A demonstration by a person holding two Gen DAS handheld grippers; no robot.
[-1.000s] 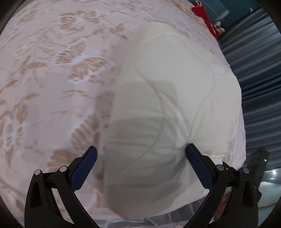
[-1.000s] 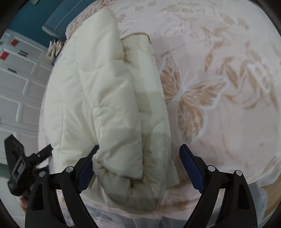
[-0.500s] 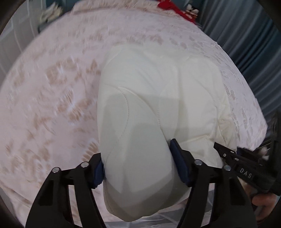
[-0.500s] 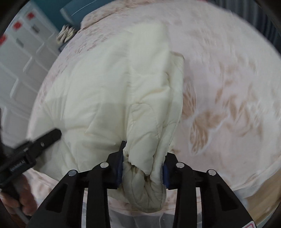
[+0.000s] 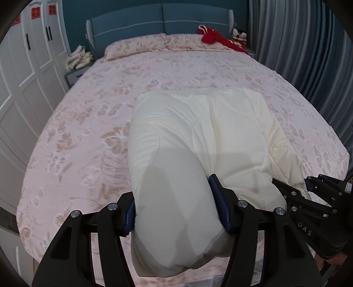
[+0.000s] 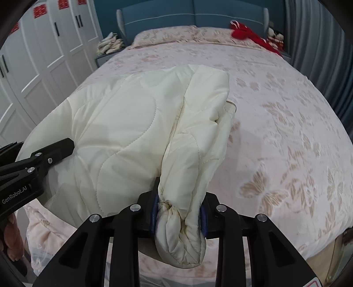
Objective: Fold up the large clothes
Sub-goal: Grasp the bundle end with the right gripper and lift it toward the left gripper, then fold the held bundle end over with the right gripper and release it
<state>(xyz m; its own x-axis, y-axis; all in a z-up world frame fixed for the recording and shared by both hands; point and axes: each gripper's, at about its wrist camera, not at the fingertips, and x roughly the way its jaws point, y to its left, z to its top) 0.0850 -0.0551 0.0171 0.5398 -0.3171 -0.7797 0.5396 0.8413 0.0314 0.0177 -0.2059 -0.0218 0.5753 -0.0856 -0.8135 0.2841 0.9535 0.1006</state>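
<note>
A cream quilted padded jacket (image 5: 198,136) lies partly folded on the pink flowered bed (image 5: 88,123), raised at its near end. My left gripper (image 5: 176,212) is shut on the jacket's near left edge. My right gripper (image 6: 179,216) is shut on a bunched sleeve cuff (image 6: 181,231) at the jacket's (image 6: 123,132) near right edge. Each gripper shows in the other's view: the right one at the right edge of the left wrist view (image 5: 308,187), the left one at the left edge of the right wrist view (image 6: 50,152).
A red garment (image 5: 211,37) and soft toys (image 5: 239,35) lie by the blue headboard (image 5: 163,19). White wardrobe doors (image 5: 22,66) stand left, a nightstand with pale cloth (image 5: 79,58) beside them. Grey curtains (image 5: 308,44) hang right. The bed's foot edge (image 6: 326,242) is close below.
Both grippers have closed on the jacket and lifted its near end. The cameras have tilted up and drawn back, so the whole bed and headboard now show.
</note>
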